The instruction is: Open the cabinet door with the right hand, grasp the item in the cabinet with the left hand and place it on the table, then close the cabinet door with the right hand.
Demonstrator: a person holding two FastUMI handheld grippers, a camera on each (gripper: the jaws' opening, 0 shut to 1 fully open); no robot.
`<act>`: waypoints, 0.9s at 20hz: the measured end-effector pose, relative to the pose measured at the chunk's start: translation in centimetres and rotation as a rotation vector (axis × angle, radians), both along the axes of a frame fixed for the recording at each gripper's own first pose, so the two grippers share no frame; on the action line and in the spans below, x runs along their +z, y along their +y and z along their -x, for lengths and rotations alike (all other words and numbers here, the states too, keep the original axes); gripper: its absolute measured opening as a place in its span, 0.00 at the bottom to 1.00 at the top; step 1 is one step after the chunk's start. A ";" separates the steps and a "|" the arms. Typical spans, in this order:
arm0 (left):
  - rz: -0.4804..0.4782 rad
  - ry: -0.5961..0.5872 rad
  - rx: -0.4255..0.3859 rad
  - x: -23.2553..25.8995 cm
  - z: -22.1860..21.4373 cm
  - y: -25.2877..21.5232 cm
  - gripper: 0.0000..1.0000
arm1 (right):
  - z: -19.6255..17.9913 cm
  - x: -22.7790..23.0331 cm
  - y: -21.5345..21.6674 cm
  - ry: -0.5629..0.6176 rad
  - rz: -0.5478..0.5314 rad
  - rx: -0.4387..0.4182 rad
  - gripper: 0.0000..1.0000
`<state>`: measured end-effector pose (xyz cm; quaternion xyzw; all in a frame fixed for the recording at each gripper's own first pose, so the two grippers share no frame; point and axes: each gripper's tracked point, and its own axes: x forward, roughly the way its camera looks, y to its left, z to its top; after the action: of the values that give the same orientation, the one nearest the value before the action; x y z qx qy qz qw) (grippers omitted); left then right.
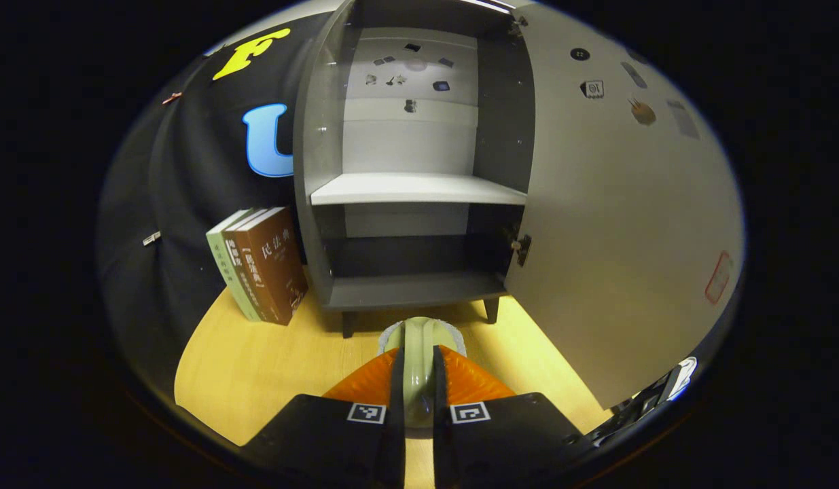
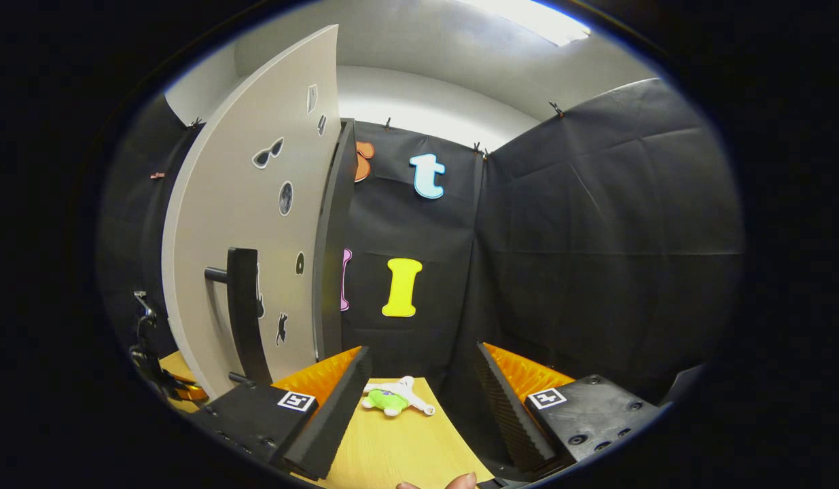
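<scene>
The cabinet (image 1: 412, 170) stands ahead of the left gripper (image 1: 419, 380), its door (image 1: 616, 204) swung wide to the right of the jaws, which pinch a pale green item (image 1: 419, 367) low over the surface (image 1: 256, 367). The right gripper (image 2: 419, 401) points level past the door's handle (image 2: 246, 312), jaws spread, a small green toy (image 2: 392, 399) lying between them.

The left gripper view faces the open cabinet (image 1: 412, 204) closely; the right gripper view looks past its door (image 2: 249, 244), shared between them.
</scene>
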<state>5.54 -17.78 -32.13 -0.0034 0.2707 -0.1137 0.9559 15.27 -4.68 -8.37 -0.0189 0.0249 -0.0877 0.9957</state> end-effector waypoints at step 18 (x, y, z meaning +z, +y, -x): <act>-0.107 0.106 -0.016 -17.0 5.1 -3.7 0.20 | -1.2 0.3 -0.5 0.002 0.024 -0.022 0.98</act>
<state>0.41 -21.50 -49.09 0.0437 0.3264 -0.1064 0.9382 16.42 -5.21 -8.03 -0.0307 0.0250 -0.0990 0.9943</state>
